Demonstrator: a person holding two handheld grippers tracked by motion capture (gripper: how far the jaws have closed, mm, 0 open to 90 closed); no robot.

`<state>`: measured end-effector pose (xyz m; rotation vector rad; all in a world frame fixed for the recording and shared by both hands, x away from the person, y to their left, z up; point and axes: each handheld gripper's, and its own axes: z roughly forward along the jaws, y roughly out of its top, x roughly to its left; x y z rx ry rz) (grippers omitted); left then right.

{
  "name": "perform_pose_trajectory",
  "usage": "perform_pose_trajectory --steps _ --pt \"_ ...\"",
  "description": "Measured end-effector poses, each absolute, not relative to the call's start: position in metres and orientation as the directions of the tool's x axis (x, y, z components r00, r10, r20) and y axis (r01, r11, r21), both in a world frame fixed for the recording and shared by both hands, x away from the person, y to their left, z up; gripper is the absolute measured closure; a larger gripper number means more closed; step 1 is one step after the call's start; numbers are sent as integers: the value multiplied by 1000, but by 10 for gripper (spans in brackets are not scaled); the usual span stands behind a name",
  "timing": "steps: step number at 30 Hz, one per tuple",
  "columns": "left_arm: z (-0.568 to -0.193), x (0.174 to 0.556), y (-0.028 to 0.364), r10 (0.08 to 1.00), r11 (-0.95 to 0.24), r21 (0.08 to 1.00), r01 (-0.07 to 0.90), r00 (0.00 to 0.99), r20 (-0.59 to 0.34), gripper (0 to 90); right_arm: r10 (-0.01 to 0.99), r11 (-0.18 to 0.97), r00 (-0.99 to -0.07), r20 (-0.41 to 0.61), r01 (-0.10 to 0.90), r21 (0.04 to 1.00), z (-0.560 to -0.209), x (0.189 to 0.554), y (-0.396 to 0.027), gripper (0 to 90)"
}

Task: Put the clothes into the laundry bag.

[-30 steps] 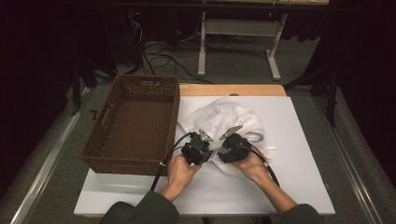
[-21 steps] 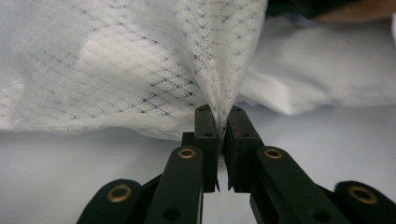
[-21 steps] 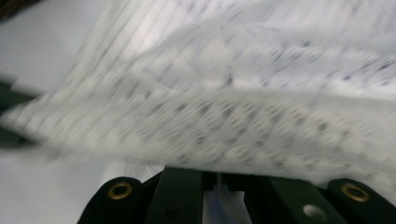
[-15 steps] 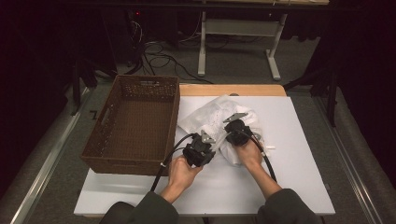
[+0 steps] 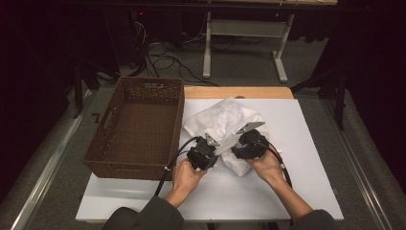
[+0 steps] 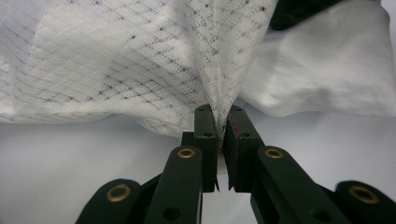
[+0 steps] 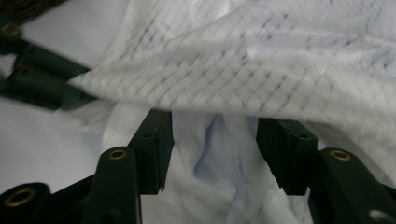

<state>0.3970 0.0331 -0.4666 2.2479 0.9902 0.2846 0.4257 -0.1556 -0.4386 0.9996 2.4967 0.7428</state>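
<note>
Two tongs work a white mesh bag (image 5: 225, 125) on the desk (image 5: 306, 143): left tongs (image 6: 222, 135) clenched on its gathered edge, right tongs (image 7: 215, 149) just spread, cloth loose between them. Keep left taut; regrip deeper.

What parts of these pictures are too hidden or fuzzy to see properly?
- What is inside the white mesh bag: the netting covers white cloth that I cannot name, in every view.
- Right gripper view: the mesh is blurred, and it drapes over the tips of the open fingers.
- Left gripper view: the pinched mesh edge sits between the shut fingers.
- High view: the near inner wall of the brown wicker basket is hidden by its own rim.
</note>
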Motion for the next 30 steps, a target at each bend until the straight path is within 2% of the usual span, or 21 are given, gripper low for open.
perform_pose_trajectory --steps 5,8,10,13,15,23,30 --pt "-466 398 33 724 -489 650 582 686 -70 840 675 669 -723 -143 519 532 -446 415 -157 397" --pt "-466 397 33 720 -495 648 578 691 -66 840 671 686 -729 -137 540 487 -457 423 -152 395" --pt "-465 397 34 716 -495 651 576 694 -70 840 663 700 -738 -124 553 452 -467 429 -147 495" --pt "-466 397 33 711 -491 654 576 698 -81 840 642 721 -758 -119 543 429 -474 435 -140 762" --pt "-466 397 33 703 -498 653 571 706 -81 841 633 726 -763 -133 525 444 -469 436 -137 848" --pt "-458 390 31 676 -510 665 546 732 -84 845 676 657 -727 -122 518 548 -449 448 -131 867" --pt "-457 388 34 677 -510 664 547 731 -83 846 740 612 -650 -172 545 573 -466 474 -117 860"
